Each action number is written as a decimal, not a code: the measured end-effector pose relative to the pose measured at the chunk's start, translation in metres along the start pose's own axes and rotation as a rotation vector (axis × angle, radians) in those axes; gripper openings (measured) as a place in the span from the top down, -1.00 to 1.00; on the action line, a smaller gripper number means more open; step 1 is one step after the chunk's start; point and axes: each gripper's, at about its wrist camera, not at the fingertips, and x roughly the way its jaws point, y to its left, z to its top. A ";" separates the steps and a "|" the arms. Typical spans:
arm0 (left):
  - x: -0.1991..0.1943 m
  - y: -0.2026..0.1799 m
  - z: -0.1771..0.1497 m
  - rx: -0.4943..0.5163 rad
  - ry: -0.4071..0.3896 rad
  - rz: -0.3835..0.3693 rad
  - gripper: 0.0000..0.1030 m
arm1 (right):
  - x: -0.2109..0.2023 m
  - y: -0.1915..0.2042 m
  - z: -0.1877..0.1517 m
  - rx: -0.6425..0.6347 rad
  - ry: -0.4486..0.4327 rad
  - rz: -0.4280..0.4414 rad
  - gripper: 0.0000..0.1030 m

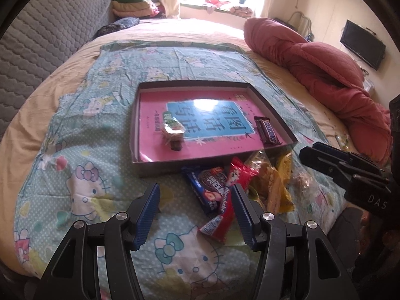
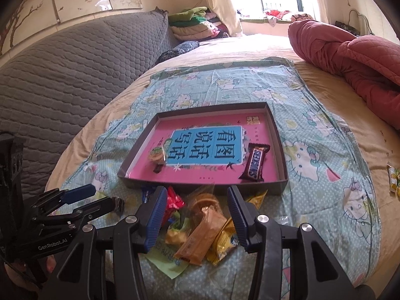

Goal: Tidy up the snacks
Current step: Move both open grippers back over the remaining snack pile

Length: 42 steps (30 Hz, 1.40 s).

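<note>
On the bed, left wrist view: the left gripper (image 1: 196, 215) hovers with its fingers spread and holding nothing, just above the near edge of a snack pile (image 1: 240, 187) lying on the cartoon-print cloth (image 1: 82, 175). A red wrapped candy (image 1: 228, 200) and a blue biscuit pack (image 1: 207, 187) lie between and just beyond the fingers, apparently the nearest candidates for pick-up. Behind the pile sits one shallow tray (image 1: 145, 167), lined with a pink book cover, probably serving as the sorting area. Two items rest in it: one chocolate bar (image 1: 267, 131) near the right wall and one small green-topped sweet (image 1: 172, 131) toward the middle. The right gripper (image 1: 332, 165) enters from the right edge; from this view its fingers look close together.

Right wrist view: the right gripper (image 2: 197, 215) is likewise spread and empty, poised over the pile's orange packet (image 2: 200, 237) and yellow packet (image 2: 222, 242). At least five loose wrappers show in the pile; overlaps prevent an exact count. One further yellow packet (image 2: 393, 180) lies well apart at the bed's right margin. The quilted headboard (image 2: 62, 80) and red quilt (image 2: 350, 50) border the workspace.
</note>
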 end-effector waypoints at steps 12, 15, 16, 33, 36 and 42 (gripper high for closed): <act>0.016 -0.012 -0.011 0.045 0.054 -0.024 -0.17 | 0.004 0.002 -0.028 0.011 0.076 0.029 0.04; 0.017 -0.013 -0.011 0.047 0.062 -0.035 -0.17 | 0.006 0.003 -0.032 0.015 0.091 0.026 0.04; 0.018 -0.013 -0.012 0.047 0.067 -0.040 -0.17 | 0.007 0.002 -0.033 0.020 0.097 0.026 0.04; 0.033 -0.019 -0.018 0.070 0.104 -0.067 -0.17 | 0.028 -0.001 -0.048 0.045 0.183 0.036 0.16; 0.035 -0.022 -0.020 0.082 0.108 -0.076 -0.17 | 0.034 -0.005 -0.050 0.065 0.199 0.064 0.25; 0.036 -0.025 -0.020 0.101 0.102 -0.089 -0.10 | 0.043 -0.010 -0.052 0.103 0.223 0.069 0.27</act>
